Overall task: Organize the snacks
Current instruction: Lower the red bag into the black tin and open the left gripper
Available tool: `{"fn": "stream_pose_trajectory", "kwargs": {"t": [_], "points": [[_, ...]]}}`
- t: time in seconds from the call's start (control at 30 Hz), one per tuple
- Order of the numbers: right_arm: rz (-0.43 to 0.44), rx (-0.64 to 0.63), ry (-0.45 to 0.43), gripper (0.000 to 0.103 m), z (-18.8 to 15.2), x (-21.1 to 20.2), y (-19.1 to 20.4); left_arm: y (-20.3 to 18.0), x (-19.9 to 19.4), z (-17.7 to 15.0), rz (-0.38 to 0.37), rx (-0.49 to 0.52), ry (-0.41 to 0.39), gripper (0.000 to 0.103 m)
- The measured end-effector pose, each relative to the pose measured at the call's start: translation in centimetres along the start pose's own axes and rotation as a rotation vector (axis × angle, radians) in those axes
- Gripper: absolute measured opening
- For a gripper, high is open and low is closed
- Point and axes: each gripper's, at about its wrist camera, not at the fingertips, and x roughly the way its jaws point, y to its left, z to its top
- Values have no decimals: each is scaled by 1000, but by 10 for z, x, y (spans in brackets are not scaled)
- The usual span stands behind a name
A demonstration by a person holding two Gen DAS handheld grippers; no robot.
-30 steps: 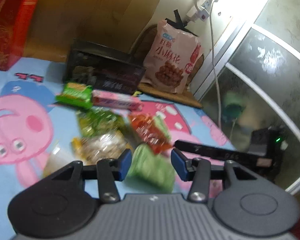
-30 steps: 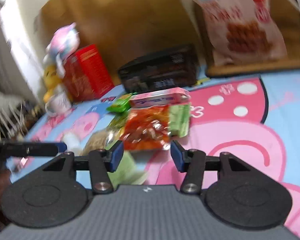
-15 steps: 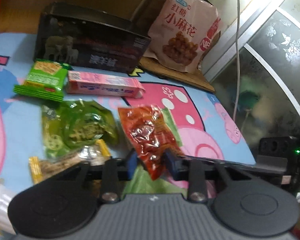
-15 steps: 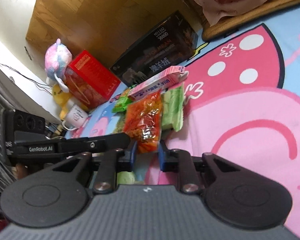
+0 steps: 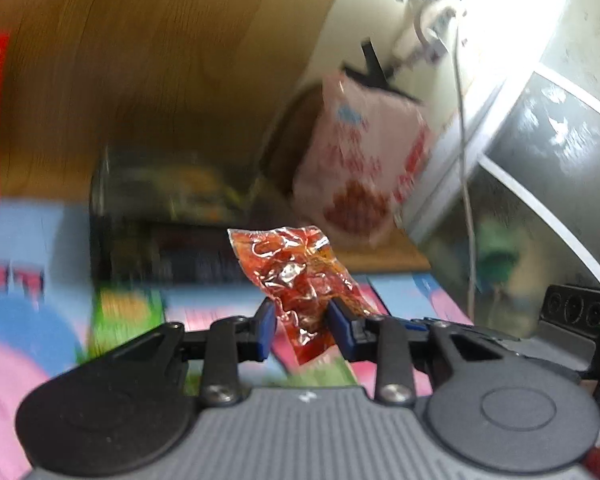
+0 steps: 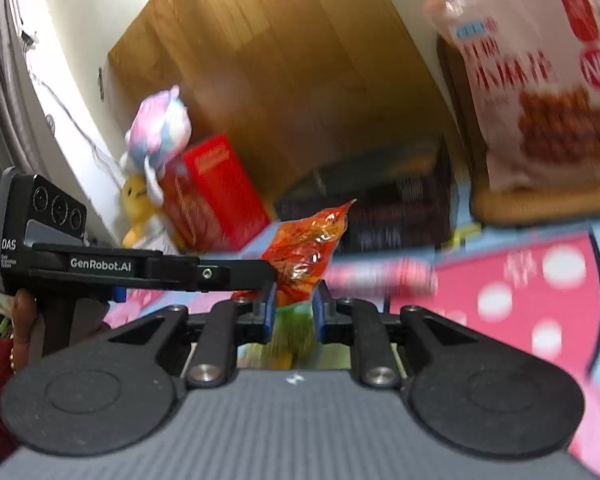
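A crinkly red-orange snack packet (image 5: 296,276) is held up off the pink and blue cartoon mat. My left gripper (image 5: 302,330) is shut on its lower end. My right gripper (image 6: 293,312) is shut on the same packet (image 6: 306,252) from the other side, its fingers crossing the left gripper's. A green packet (image 5: 120,312) and a pink box (image 6: 376,276) lie blurred on the mat (image 6: 540,280) below. A dark open box (image 5: 168,220) stands behind them.
A big pink bag of fried dough twists (image 5: 364,172) leans at the back right on a wooden board (image 6: 540,204). A red box (image 6: 216,188) and plush toys (image 6: 156,140) stand at the back left. A wooden panel closes the back.
Both grippers closed on the red-orange packet on the mat, then lifted it together. The views tilted upward and the other snacks dropped low in frame.
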Motion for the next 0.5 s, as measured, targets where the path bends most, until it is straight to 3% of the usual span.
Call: {"fn": "stream_pose_trajectory", "kwargs": {"t": [0.17,0.27,0.4,0.5], "points": [[-15,24,4,22,47,61,-27,25,37,47,76,-54,-27,30],[-46,14,17,25,58,90,-32,45,59,62,124,-101,-23,31],[-89,-24,51,41,60,117,-32,63,74,61,213,-131,-21,36],[-119,-49,18,43,58,101,-29,70,54,52,156,-174,-40,36]]}}
